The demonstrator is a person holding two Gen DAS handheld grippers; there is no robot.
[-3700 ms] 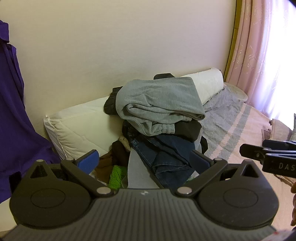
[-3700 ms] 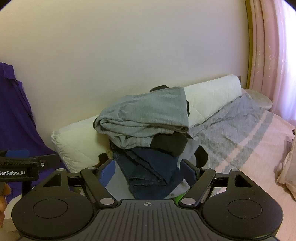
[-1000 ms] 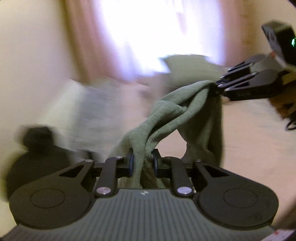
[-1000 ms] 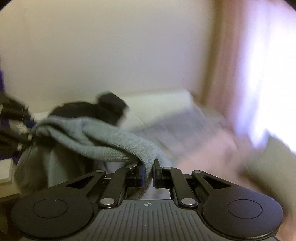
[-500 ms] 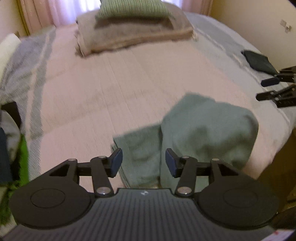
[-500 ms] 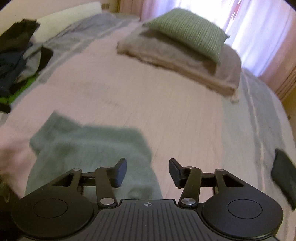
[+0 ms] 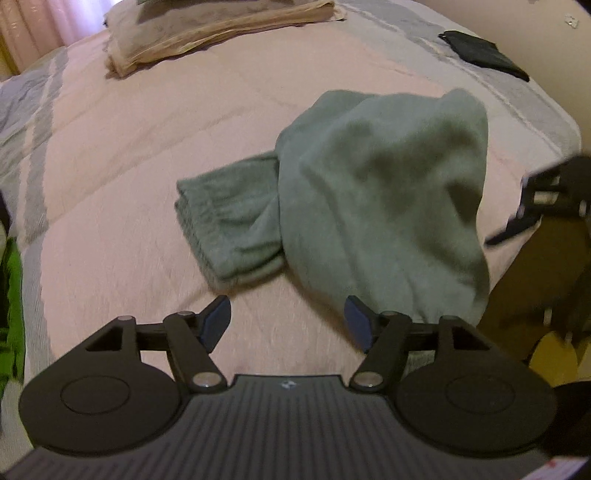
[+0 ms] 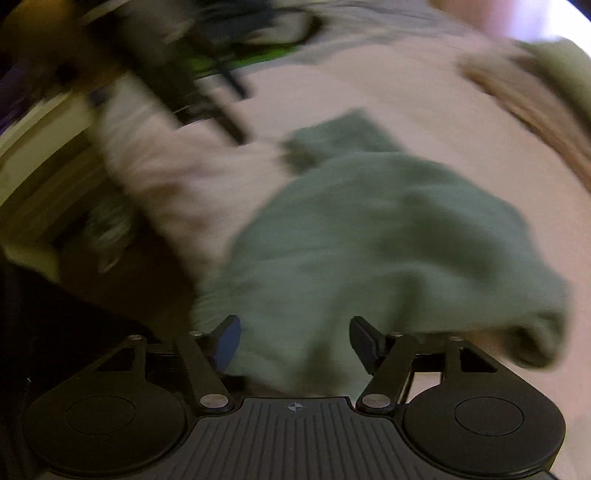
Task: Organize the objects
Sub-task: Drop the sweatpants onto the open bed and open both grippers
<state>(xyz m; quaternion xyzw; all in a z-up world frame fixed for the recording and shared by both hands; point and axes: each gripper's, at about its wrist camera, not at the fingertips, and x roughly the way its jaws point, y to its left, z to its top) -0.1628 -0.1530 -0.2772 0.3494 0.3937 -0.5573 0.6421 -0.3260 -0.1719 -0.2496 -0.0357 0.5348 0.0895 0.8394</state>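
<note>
A grey-green garment [image 7: 369,184] lies crumpled on the pink bedspread [image 7: 129,166] near the bed's corner, its cuffed end to the left. My left gripper [image 7: 288,325] is open and empty just in front of it, jaws wide apart. My right gripper [image 8: 295,339] is open above the garment's near edge [image 8: 388,240]; that view is blurred by motion. The right gripper also shows at the right edge of the left wrist view [image 7: 546,199].
A folded beige blanket [image 7: 207,29] lies at the far side of the bed. A dark folded item [image 7: 484,55] sits at the far right edge. Green clothing [image 7: 9,314] lies at the left. The bed's edge drops off at the right.
The garment, held stretched between both shut grippers a second ago, now lies released on the bed. Both grippers opened wider, and the right one is swinging over the garment.
</note>
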